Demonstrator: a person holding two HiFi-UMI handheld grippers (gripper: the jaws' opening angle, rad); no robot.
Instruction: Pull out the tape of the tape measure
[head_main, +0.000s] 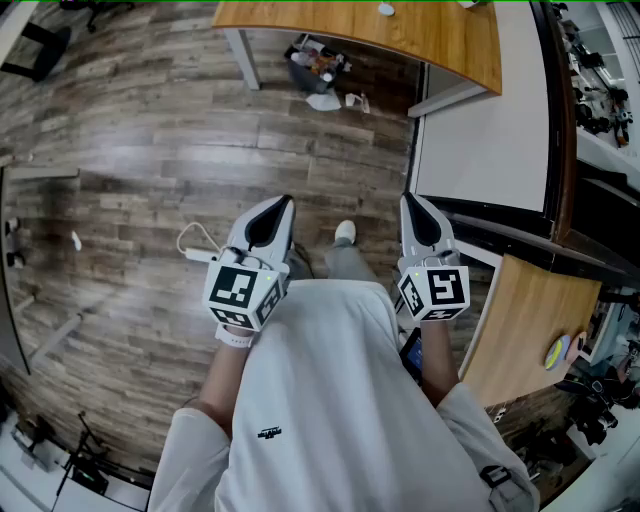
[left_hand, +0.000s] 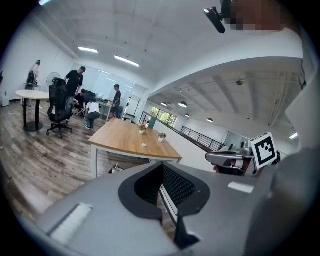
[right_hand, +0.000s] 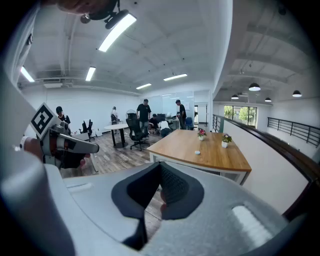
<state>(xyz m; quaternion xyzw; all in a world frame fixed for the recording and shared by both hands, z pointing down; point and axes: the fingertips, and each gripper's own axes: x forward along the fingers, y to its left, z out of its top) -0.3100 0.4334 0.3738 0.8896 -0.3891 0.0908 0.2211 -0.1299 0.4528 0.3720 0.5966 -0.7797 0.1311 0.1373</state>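
Tape measure: not positively identified. The only candidate is a small round yellow-and-blue item (head_main: 556, 352) lying on the near wooden table (head_main: 520, 320) at the right, well apart from both grippers. It is too small for me to make out a case, a tape or any markings.

Grippers: two. The left gripper (head_main: 272, 212) and right gripper (head_main: 415, 208) are held side by side in front of the person's torso, above the plank floor (head_main: 150, 150). Each gripper view shows its jaws pressed together with nothing between them.

Wooden tables: two, the second one (head_main: 400, 30) being at the far side. The right gripper view shows two potted plants (right_hand: 201, 134) on it.
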